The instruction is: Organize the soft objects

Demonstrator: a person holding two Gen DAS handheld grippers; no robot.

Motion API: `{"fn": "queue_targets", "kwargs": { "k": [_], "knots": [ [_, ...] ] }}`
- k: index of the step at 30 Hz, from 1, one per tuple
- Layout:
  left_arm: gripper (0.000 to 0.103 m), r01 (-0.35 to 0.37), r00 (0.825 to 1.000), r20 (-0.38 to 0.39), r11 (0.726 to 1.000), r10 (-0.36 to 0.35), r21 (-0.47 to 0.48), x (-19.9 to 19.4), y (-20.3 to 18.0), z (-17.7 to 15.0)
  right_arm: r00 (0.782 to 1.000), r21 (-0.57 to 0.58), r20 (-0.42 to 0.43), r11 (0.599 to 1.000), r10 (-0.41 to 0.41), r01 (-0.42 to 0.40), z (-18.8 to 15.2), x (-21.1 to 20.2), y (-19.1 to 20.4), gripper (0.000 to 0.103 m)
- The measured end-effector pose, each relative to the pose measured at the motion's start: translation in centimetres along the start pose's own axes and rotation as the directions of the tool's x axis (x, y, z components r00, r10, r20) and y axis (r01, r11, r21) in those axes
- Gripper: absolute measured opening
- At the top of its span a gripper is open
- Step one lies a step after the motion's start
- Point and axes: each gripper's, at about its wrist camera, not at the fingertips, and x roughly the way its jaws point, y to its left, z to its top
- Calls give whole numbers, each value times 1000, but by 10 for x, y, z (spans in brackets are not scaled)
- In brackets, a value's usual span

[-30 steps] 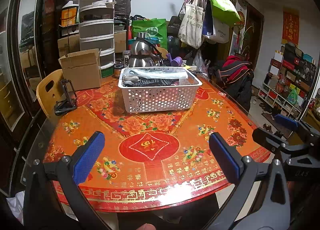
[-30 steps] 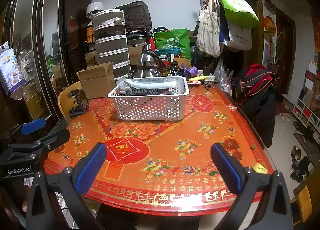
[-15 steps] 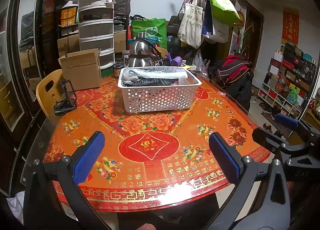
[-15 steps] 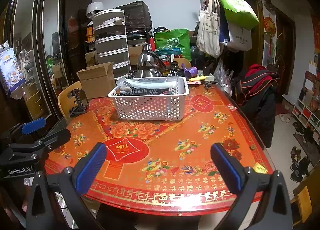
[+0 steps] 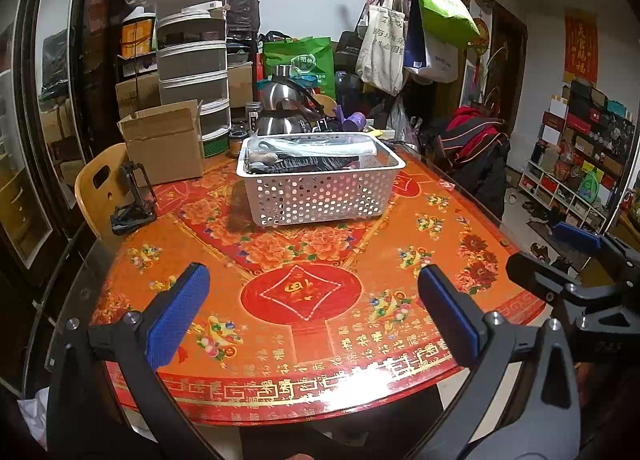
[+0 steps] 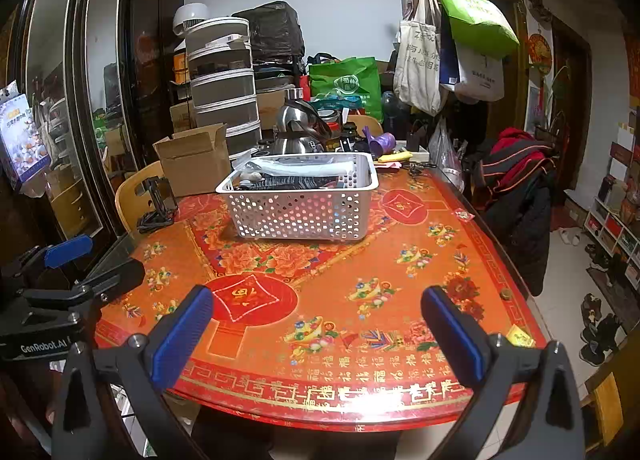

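A white perforated basket (image 5: 320, 192) stands on the far half of the red-and-orange table (image 5: 308, 260); it also shows in the right wrist view (image 6: 300, 208). Dark striped soft items and a clear plastic pack (image 5: 312, 158) lie inside it. My left gripper (image 5: 312, 312) is open and empty above the table's near edge. My right gripper (image 6: 316, 324) is open and empty at the near edge too. Each gripper shows at the side of the other's view.
A cardboard box (image 5: 168, 140) and a black phone stand (image 5: 134, 204) sit at the table's left. A steel kettle (image 5: 284, 112) and clutter stand behind the basket. A yellow chair (image 5: 100, 184) is left; a coat-draped chair (image 5: 476, 156) is right.
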Motion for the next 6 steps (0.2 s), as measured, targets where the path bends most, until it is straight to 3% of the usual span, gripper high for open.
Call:
{"fn": "queue_targets", "kwargs": {
  "k": [6],
  "knots": [
    [103,-2,1000,3,1000,2,-3,0,2,-3,1000,-4,-4,1000,-2,2,-3,2,1,103]
  ]
}}
